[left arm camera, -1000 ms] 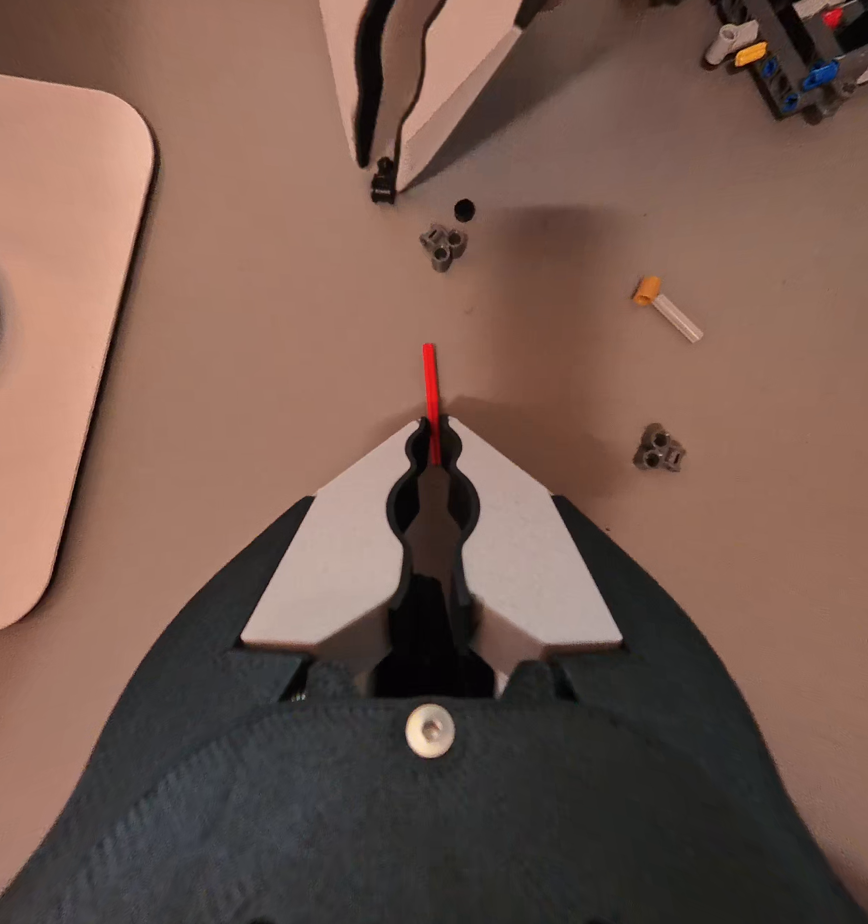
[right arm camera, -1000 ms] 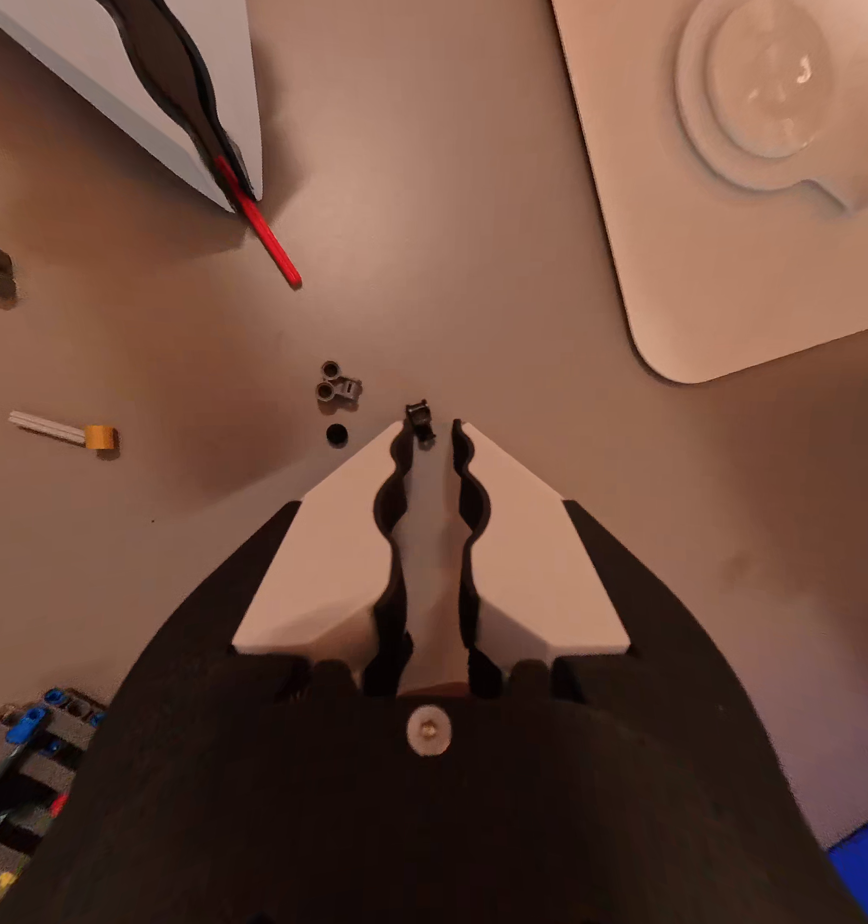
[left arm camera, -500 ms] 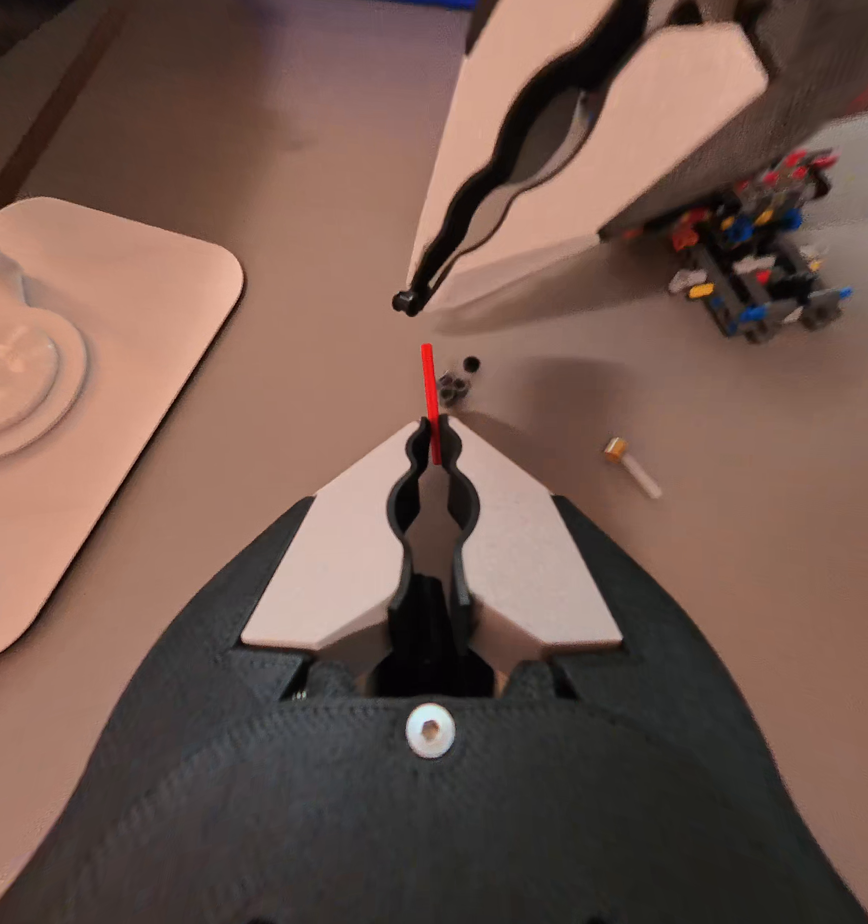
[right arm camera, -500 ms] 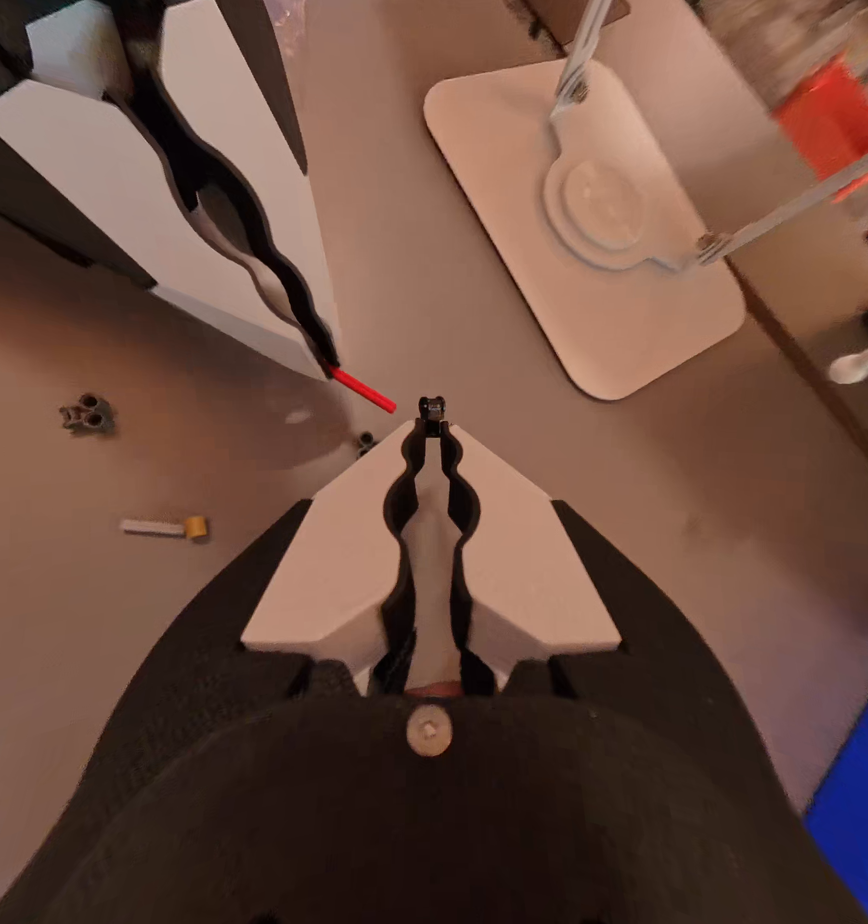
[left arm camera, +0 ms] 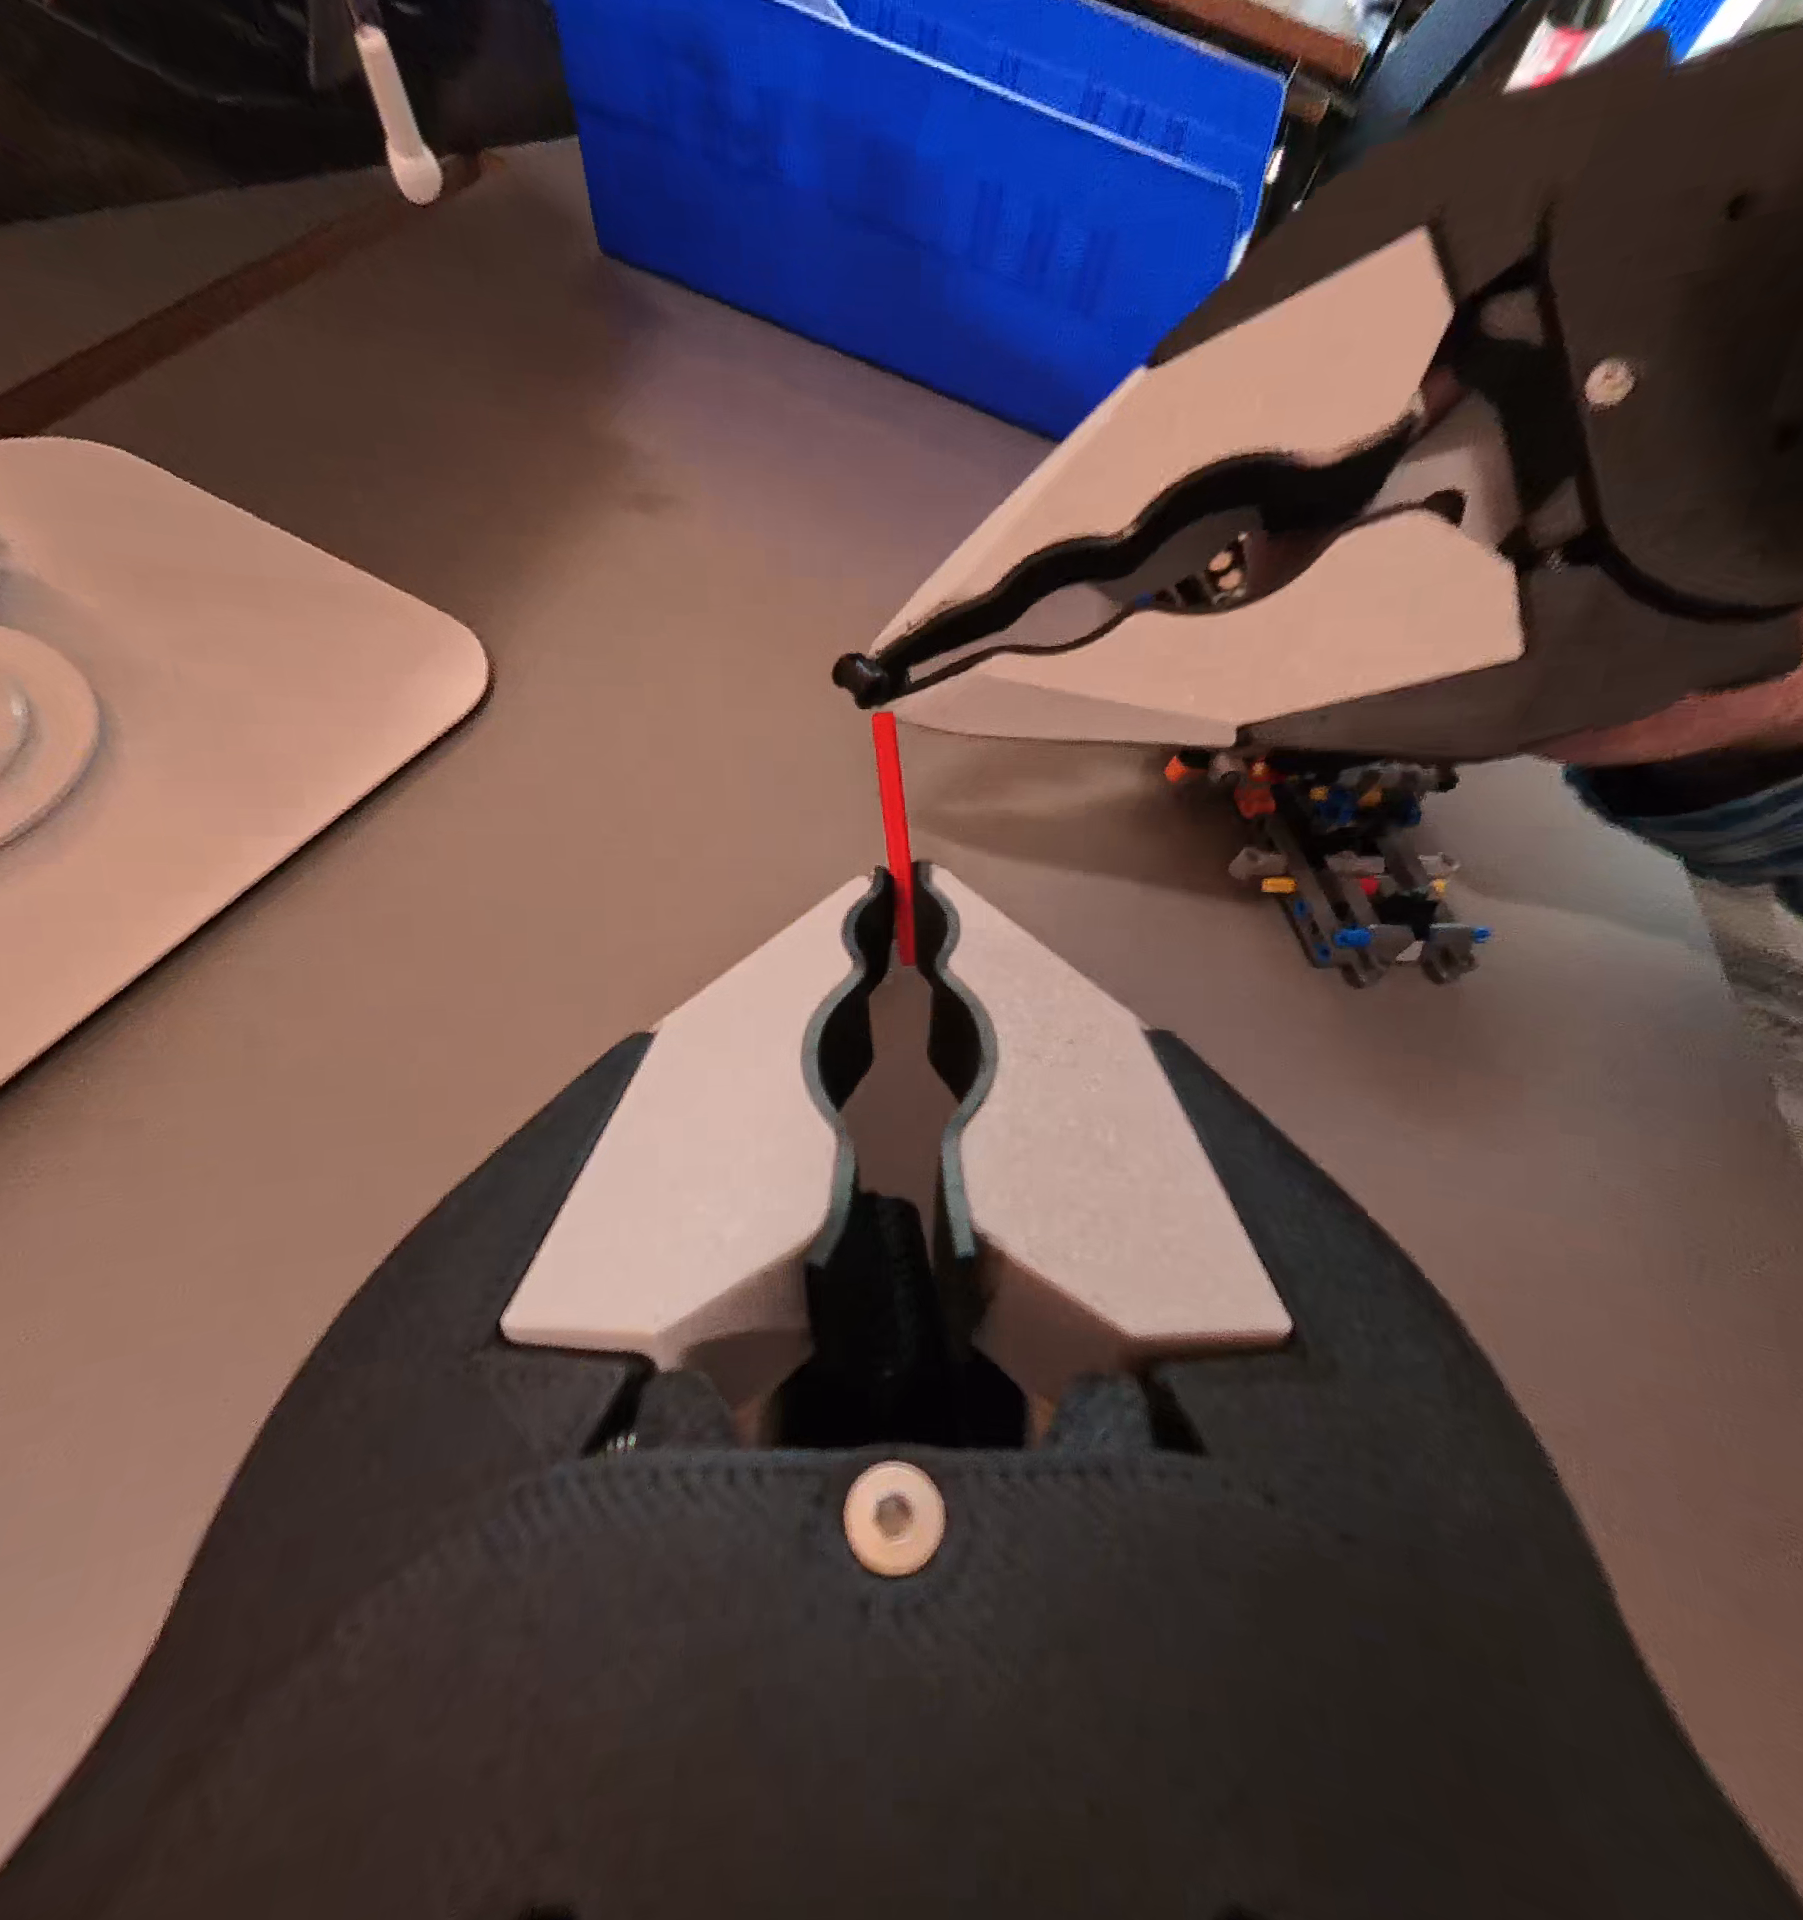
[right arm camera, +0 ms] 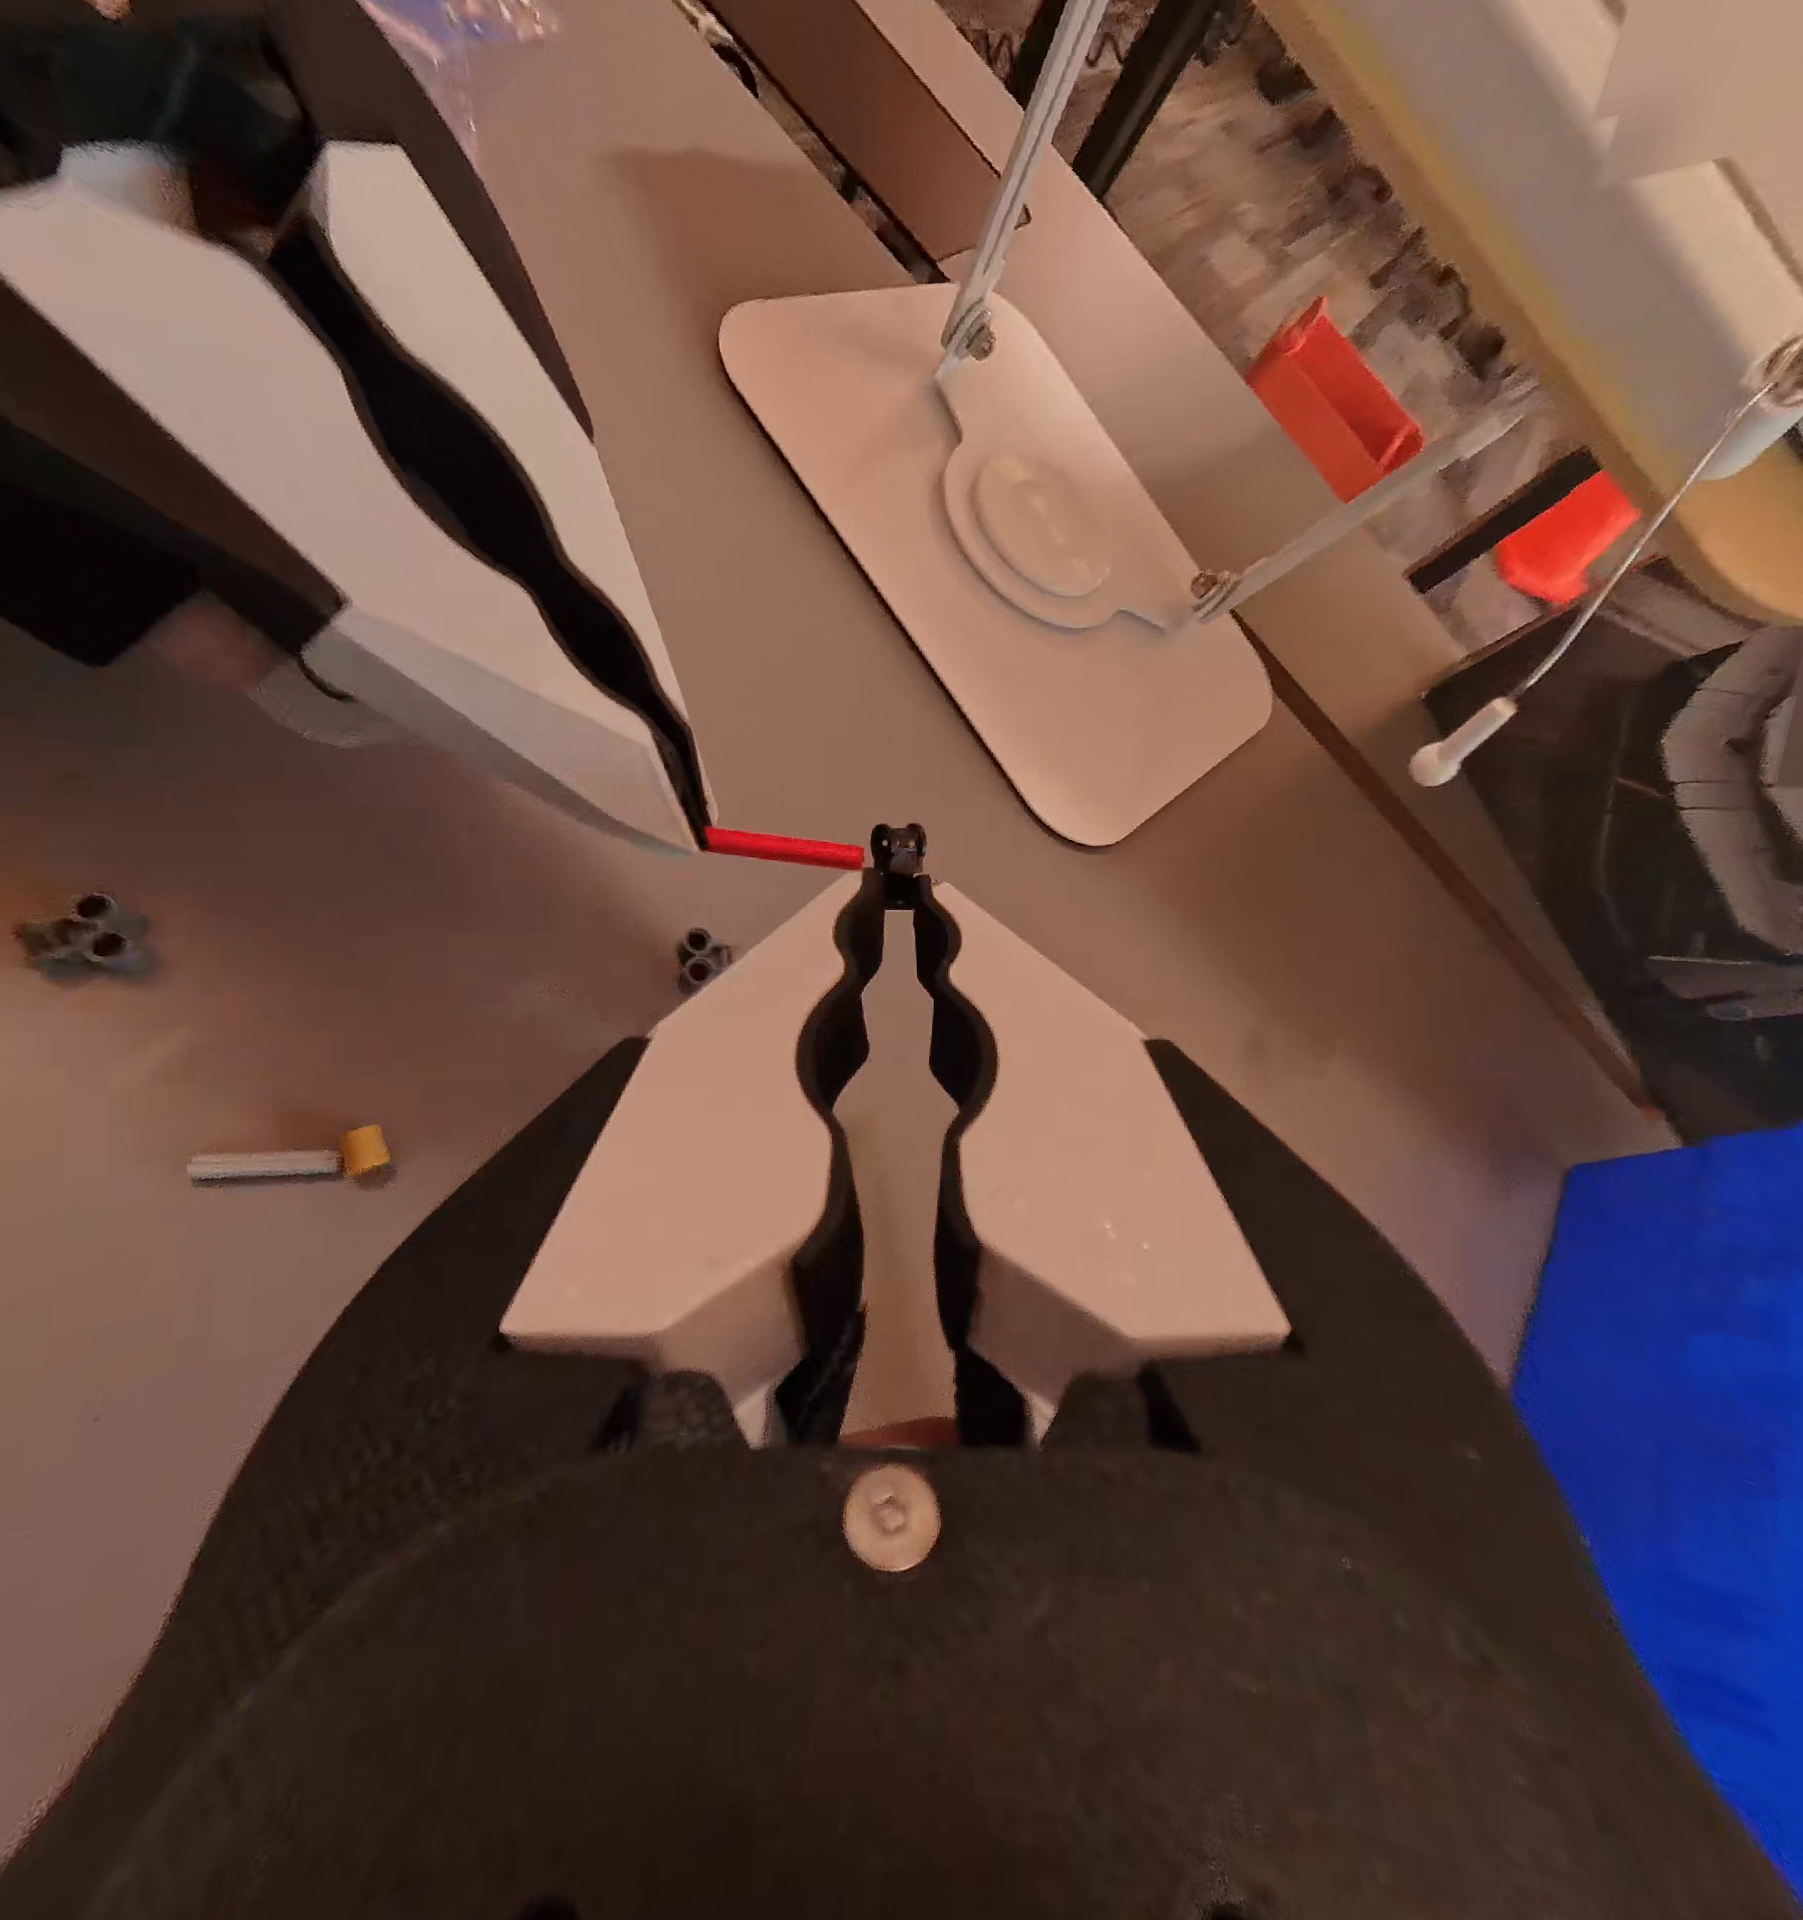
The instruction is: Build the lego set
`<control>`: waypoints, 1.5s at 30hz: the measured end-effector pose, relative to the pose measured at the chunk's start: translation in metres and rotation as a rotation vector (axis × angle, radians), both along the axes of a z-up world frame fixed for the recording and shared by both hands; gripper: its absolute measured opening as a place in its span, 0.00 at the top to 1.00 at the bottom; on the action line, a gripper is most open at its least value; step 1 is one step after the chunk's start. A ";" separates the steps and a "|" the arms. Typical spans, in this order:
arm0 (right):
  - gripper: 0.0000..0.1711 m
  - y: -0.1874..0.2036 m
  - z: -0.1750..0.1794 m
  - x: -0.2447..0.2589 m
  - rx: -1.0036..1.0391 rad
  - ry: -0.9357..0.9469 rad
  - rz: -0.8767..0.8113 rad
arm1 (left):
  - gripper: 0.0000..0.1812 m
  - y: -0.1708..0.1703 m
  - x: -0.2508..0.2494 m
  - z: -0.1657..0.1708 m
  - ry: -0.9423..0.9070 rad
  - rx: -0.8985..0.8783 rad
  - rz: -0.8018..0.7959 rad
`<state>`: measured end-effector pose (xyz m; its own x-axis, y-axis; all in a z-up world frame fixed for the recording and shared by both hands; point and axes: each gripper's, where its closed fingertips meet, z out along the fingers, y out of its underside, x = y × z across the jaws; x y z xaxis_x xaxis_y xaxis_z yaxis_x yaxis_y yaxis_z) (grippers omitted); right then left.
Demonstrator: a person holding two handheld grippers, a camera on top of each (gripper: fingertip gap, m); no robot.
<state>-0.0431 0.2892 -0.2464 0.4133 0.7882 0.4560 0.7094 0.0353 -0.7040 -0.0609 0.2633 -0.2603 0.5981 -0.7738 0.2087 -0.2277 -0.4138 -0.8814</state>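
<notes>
My left gripper (left arm camera: 902, 883) is shut on a thin red axle (left arm camera: 891, 800) that sticks out past its tips. My right gripper (right arm camera: 897, 888) is shut on a small black connector piece (right arm camera: 898, 844). Both are held above the table. In the right wrist view the red axle (right arm camera: 783, 844) points at the black piece, its free end right beside it. In the left wrist view the black piece (left arm camera: 859, 677) sits just above the axle's end, at the right gripper's tips (left arm camera: 881, 681). The partly built lego model (left arm camera: 1344, 873) stands on the table at the right.
A white lamp base (right arm camera: 990, 582) stands on the grey table beyond the grippers. Two grey connectors (right arm camera: 86, 933) (right arm camera: 703, 956) and a white axle with a tan bush (right arm camera: 294, 1162) lie on the table. A blue box (left arm camera: 907, 197) stands at the back. The grippers are tip to tip, or close to it. Left tips and right tips are each some 15 centimeters from the partly built lego model (left arm camera: 1344, 873).
Both grippers have lifted off the table and tilted toward each other. The right gripper closed on the black piece and raised it. The axle's end and the black piece are now almost touching.
</notes>
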 end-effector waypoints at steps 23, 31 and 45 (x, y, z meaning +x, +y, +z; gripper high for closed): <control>0.98 -0.004 0.012 0.009 0.300 -0.119 -0.063 | 0.99 -0.002 0.007 0.013 -0.179 -0.081 0.018; 0.99 -0.005 0.014 0.011 0.305 -0.104 -0.097 | 0.99 -0.003 0.010 0.015 -0.213 -0.105 0.021; 0.98 -0.008 0.017 0.011 0.380 -0.128 -0.104 | 0.99 -0.005 0.013 0.016 -0.278 -0.171 0.025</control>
<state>-0.0322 0.2808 -0.2296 0.4027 0.5107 0.7596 0.8040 0.1994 -0.5602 -0.0476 0.2586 -0.2442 0.5188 -0.6990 0.4921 0.0240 -0.5635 -0.8258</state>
